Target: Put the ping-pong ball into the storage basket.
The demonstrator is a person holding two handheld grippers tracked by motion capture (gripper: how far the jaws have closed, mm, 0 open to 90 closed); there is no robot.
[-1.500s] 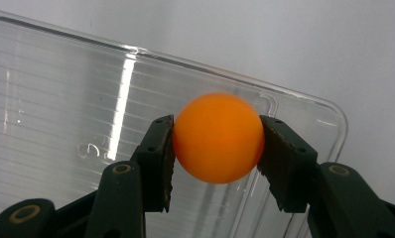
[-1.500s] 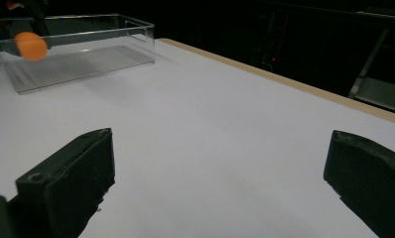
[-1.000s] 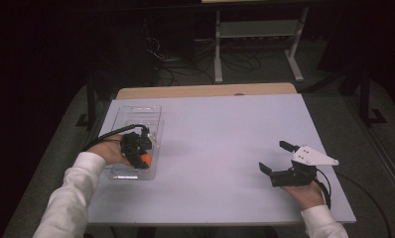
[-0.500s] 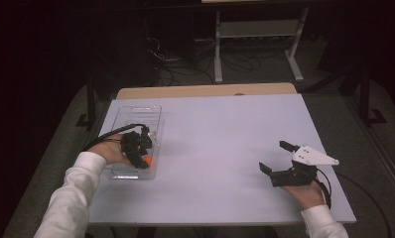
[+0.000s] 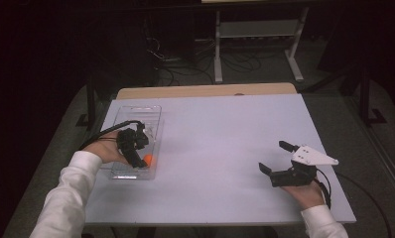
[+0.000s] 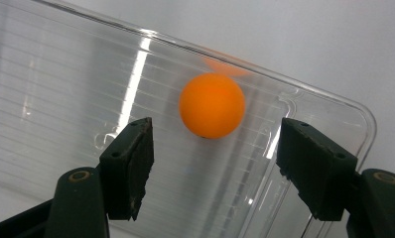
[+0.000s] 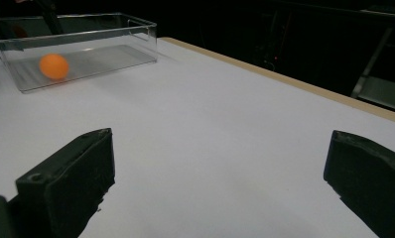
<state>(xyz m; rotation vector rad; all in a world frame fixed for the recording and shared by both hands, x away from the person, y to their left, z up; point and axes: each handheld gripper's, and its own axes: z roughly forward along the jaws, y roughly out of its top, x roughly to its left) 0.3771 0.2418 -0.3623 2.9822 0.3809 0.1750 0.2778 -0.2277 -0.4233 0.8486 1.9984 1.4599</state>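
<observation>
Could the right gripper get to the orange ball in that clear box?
Probably yes: the right gripper stands open, bare table lies between, and the clear box is open-topped, though the left gripper hovers over the orange ball.

An orange ball, smooth and round, lay loose on the ribbed floor of a clear plastic tray at the table's left side. It sat toward the tray's near right corner, just beside the right wall, with nothing gripping it.
</observation>
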